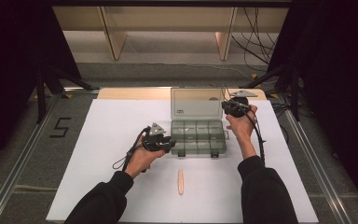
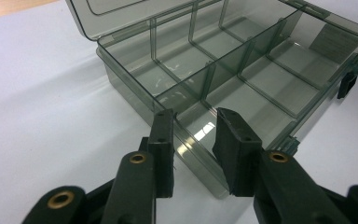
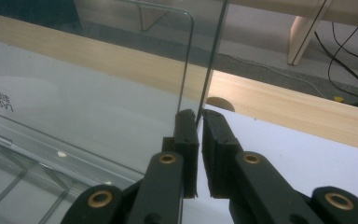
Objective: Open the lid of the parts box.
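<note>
A white desk (image 1: 121, 135) is lying across the middle of the frame, its pale wooden edge (image 1: 130, 94) showing along the top. Grey carpet (image 1: 23, 140) is spreading around it, bearing a black "5" (image 1: 60, 126) at left. Wooden furniture legs (image 1: 113, 37) are standing in the upper part, black cables (image 1: 256, 37) are trailing at upper right, and dark curtains (image 1: 9, 56) are flanking both sides.

Even overhead light brightens the white surface (image 1: 121, 140); the surroundings fall dark. Glare spots sit on the clear box (image 2: 205, 130) just beyond the left hand-held gripper (image 2: 193, 122); shadows stay soft.
</note>
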`<move>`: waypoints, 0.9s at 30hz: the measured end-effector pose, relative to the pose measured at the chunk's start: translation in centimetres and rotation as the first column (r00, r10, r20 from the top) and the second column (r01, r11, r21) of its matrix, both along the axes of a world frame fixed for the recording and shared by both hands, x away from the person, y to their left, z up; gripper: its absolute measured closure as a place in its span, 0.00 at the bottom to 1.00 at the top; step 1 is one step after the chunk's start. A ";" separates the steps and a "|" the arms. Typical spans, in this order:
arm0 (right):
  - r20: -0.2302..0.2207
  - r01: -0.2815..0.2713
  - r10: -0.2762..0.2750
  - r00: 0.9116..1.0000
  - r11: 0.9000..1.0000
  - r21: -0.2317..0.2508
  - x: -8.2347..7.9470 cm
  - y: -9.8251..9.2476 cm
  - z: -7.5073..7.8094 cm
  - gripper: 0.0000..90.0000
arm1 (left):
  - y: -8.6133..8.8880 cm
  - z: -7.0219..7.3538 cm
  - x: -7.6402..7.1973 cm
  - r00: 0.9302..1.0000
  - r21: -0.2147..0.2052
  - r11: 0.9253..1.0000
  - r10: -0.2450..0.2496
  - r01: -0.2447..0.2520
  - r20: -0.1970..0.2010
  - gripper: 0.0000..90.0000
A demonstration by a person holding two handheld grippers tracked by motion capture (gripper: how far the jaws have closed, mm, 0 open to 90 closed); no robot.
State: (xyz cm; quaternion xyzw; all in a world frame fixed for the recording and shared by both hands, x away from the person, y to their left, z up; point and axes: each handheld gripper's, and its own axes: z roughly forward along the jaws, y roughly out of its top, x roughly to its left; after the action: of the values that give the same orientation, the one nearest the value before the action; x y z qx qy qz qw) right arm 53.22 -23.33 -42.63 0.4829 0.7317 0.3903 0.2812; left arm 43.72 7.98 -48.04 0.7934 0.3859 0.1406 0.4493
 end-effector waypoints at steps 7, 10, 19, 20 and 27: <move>0.005 0.010 -0.010 1.000 1.000 0.011 0.2 0.1 -0.1 0.95 | 0.0 0.0 0.0 1.000 0.000 1.000 -0.001 0.001 0.001 0.75; 0.003 0.004 -0.004 1.000 1.000 0.000 0.3 0.2 -0.1 0.95 | 0.0 0.0 0.0 1.000 -0.001 1.000 -0.002 0.002 0.001 0.75; -0.008 0.022 -0.022 1.000 1.000 -0.007 0.7 0.4 -0.1 0.95 | 0.1 0.0 0.1 1.000 -0.003 1.000 -0.006 0.006 -0.004 0.75; -0.008 0.022 -0.022 1.000 1.000 -0.007 0.7 0.4 -0.1 0.95 | 0.1 0.0 0.1 1.000 -0.003 1.000 -0.006 0.006 -0.004 0.75; -0.001 0.009 -0.009 1.000 1.000 -0.024 0.8 0.3 -0.1 0.95 | 0.2 0.0 0.1 1.000 -0.002 1.000 -0.009 0.009 -0.004 0.75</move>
State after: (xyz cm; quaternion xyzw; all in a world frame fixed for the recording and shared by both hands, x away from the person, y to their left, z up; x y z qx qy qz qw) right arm 54.05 -23.02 -42.77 0.4828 0.7344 0.3800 0.2883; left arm 43.82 8.16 -48.05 0.7950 0.3833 0.1363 0.4500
